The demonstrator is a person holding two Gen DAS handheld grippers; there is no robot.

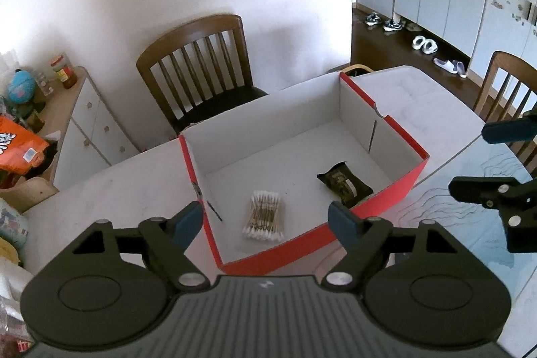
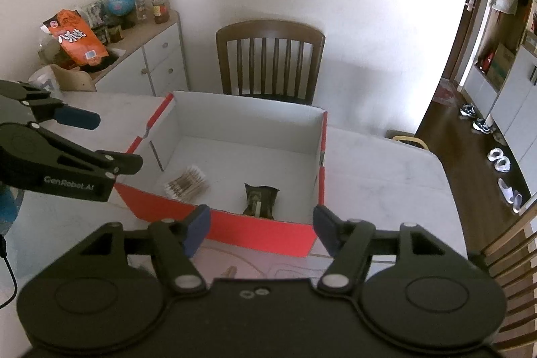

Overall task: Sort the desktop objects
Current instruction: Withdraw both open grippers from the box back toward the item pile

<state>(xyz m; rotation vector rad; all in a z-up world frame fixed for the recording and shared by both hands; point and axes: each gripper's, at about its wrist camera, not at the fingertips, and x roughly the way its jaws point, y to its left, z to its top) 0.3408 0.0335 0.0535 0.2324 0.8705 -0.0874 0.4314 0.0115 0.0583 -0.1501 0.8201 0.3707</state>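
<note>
A red box with a white inside stands on the table. In it lie a pack of cotton swabs and a dark packet. My left gripper is open and empty, held above the box's near left corner. My right gripper is open and empty above the box's near wall. Each gripper shows in the other's view: the right one at the right edge, the left one at the left.
A wooden chair stands behind the table. A second chair is at the right. A white sideboard with an orange bag and a globe stands at the left. A small object lies on the table under my right gripper.
</note>
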